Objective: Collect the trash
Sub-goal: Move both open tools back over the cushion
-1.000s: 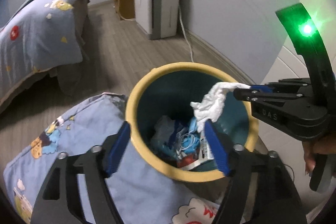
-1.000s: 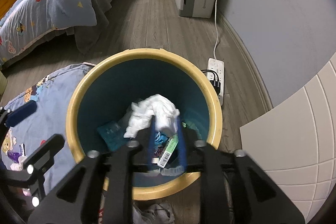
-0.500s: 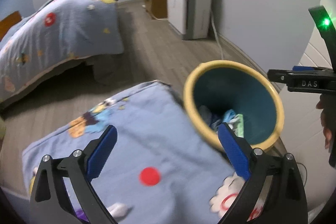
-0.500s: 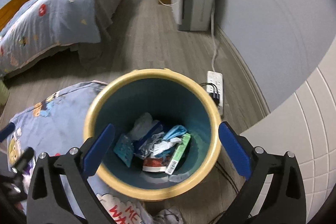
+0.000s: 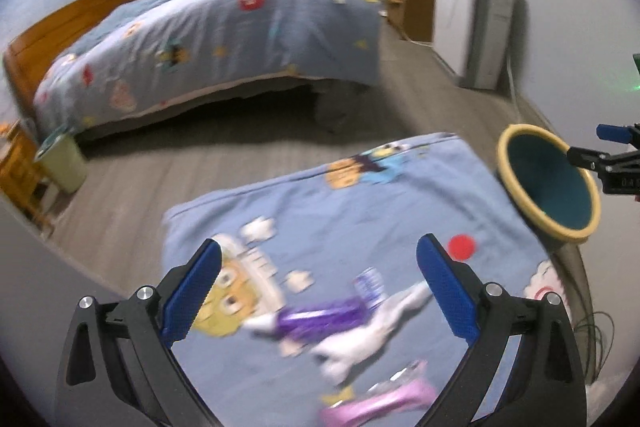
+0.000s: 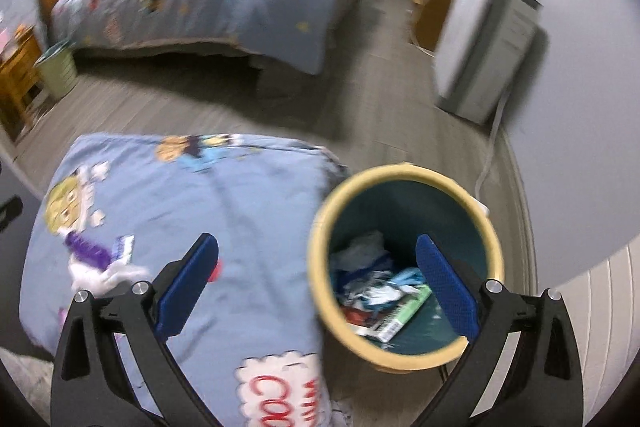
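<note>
Left tongs (image 5: 318,291) wide open, empty, right above the purple wrapper (image 5: 320,319) and white tissue (image 5: 360,339) on the quilt (image 5: 400,203); wrapper's long axis runs across the gap. Right tongs (image 6: 316,283), just opened, empty, straddle the trash bin (image 6: 404,173) rim. Left is nearer.

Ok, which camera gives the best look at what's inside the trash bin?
The right wrist view: it looks down into the trash bin, showing wrappers and paper at the bottom. The left wrist view catches the bin only at its edge, tilted, contents hidden.
</note>
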Action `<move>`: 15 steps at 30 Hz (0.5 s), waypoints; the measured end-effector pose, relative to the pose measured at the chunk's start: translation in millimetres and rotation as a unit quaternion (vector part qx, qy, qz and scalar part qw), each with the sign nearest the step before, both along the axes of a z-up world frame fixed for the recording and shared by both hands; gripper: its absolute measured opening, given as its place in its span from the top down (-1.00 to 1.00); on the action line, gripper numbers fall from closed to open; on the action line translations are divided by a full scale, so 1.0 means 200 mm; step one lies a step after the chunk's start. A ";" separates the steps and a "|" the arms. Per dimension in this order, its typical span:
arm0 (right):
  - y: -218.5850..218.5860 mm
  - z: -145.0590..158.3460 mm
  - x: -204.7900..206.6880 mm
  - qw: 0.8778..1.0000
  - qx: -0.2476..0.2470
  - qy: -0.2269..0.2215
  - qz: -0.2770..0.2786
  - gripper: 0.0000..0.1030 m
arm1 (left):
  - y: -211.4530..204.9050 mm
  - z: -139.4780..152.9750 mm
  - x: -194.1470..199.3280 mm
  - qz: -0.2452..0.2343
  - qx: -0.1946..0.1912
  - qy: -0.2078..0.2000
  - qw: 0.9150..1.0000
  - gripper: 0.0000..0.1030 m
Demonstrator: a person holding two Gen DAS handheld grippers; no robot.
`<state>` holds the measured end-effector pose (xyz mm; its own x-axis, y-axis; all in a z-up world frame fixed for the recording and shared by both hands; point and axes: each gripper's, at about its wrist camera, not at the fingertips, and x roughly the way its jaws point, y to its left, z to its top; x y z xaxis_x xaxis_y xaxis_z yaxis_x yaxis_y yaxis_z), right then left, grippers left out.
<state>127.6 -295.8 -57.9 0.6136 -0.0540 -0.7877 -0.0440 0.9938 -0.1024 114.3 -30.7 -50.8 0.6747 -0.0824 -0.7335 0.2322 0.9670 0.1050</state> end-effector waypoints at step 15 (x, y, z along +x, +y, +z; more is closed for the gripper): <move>0.55 -0.14 -0.14 0.993 0.067 0.066 0.069 -0.89 | 0.44 0.07 -0.28 0.057 -0.018 -0.011 0.998 -0.89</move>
